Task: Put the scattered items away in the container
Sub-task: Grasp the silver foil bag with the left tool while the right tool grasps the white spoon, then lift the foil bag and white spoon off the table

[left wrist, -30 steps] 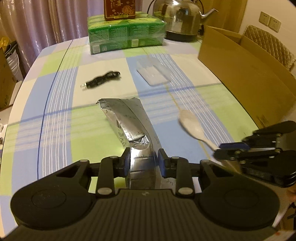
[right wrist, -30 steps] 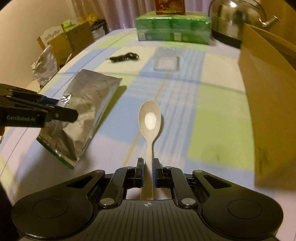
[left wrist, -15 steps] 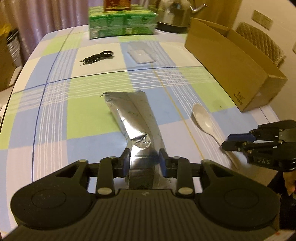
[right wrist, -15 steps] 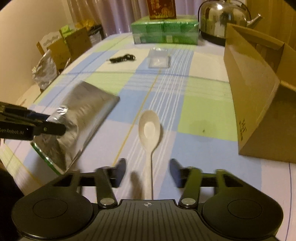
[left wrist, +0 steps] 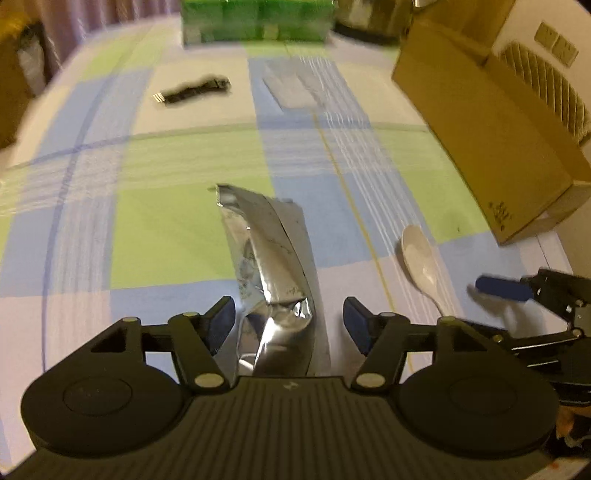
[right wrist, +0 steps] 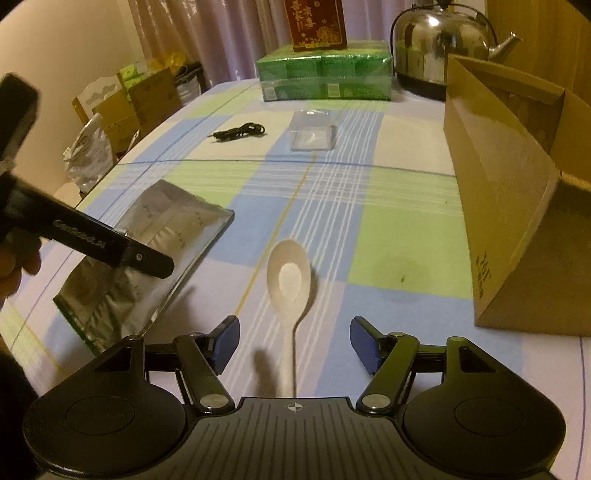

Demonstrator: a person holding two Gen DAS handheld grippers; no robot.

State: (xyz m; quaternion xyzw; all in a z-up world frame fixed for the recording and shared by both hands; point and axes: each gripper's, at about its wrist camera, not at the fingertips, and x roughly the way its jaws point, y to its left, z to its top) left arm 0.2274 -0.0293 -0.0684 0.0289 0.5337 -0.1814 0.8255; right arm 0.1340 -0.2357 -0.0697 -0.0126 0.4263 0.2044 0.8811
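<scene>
A silver foil pouch (left wrist: 269, 266) lies on the checked tablecloth between the jaws of my left gripper (left wrist: 289, 323), which is open and not holding it. The pouch also shows in the right wrist view (right wrist: 155, 251). A white spoon (right wrist: 290, 291) lies on the cloth with its handle between the jaws of my right gripper (right wrist: 293, 339), which is open. The spoon shows in the left wrist view (left wrist: 421, 262) too. The cardboard box (right wrist: 517, 206) stands open on the right. A black cable (right wrist: 240, 132) and a clear plastic case (right wrist: 313, 134) lie farther back.
A green multipack (right wrist: 325, 75) with a red box (right wrist: 316, 24) on top and a steel kettle (right wrist: 443, 44) stand at the far edge. Bags and cartons (right wrist: 122, 110) stand off the table's left side. A wicker chair back (left wrist: 546, 88) is behind the box.
Both grippers have opened. The left one let go of the foil pouch, and the right one let go of the spoon, which now lies on the cloth. Both views pulled back.
</scene>
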